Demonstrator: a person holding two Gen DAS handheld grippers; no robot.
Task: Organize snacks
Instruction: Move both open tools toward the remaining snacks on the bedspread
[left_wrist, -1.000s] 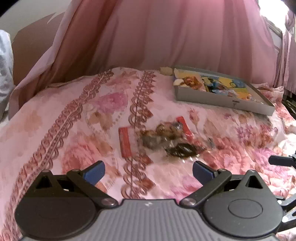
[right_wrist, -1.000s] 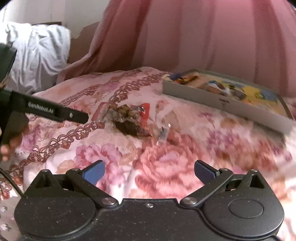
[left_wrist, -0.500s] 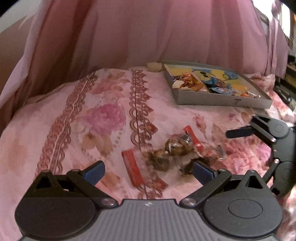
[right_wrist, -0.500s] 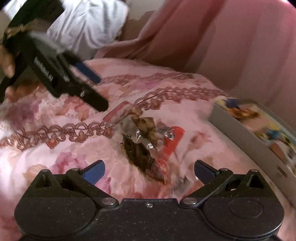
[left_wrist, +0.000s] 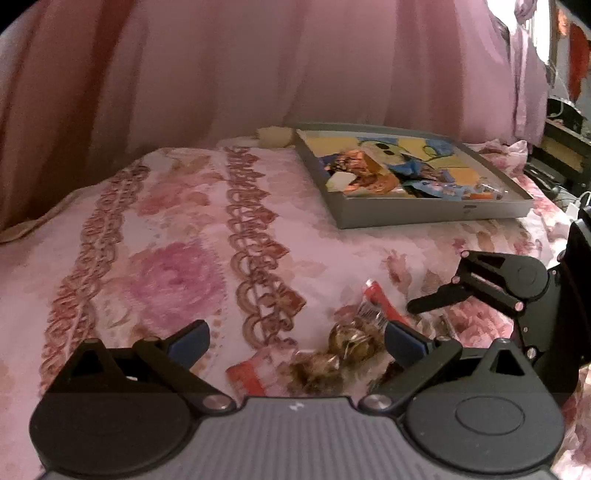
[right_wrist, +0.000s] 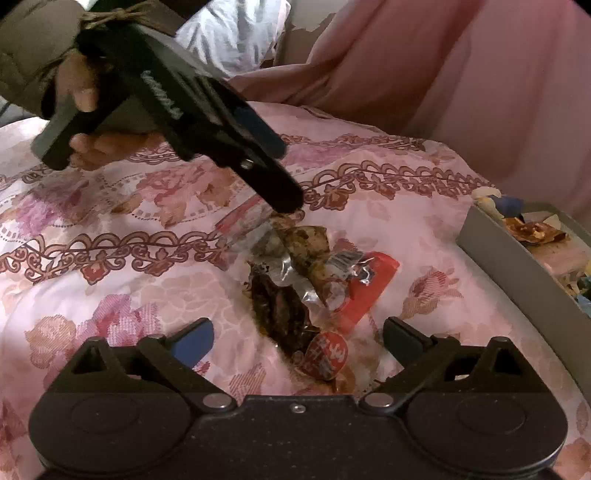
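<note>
A loose heap of snack packets (right_wrist: 295, 280) lies on the flowered bedspread (left_wrist: 177, 229), short of the grey tray (left_wrist: 436, 216) where other wrappers are already kept. Both grippers are held over the heap, fingers spread and empty: the left gripper (left_wrist: 295, 338) at its far side, the right gripper (right_wrist: 297, 338) at its near side. The packets are thin, crinkled, glossy film, some clear, some red. A slippery corner may be pinched and dropped, the soft cloth may be caught, or the two grippers may collide.
</note>
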